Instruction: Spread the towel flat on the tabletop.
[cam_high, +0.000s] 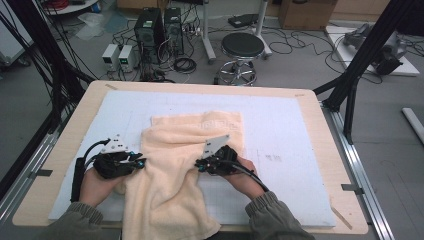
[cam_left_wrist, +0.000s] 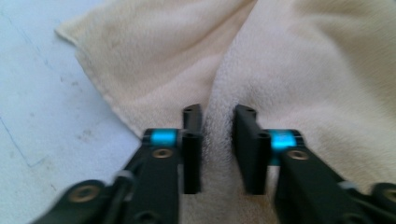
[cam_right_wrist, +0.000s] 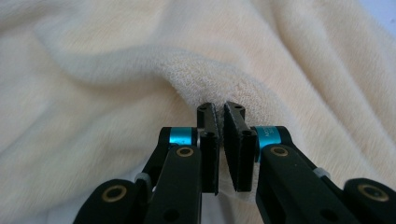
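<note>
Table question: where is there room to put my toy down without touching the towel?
The white mat is bare right of the towel, out to the table edge. There is another bare strip behind the towel, and a patch in the far left corner. It is crowded near the front, where the left gripper and right gripper work the towel.

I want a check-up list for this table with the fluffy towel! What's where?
Surface: wooden table under a pale blue mat.
Job's things: cream towel, rumpled, front end hanging over the table's near edge.
Clutter: nothing seen.
Grippers: left claw partly open, a towel fold between its jaws; right claw pinched shut on a towel fold.
Cables: black cable trails from the right claw.
Surroundings: stool, computer towers, floor wires.
</note>
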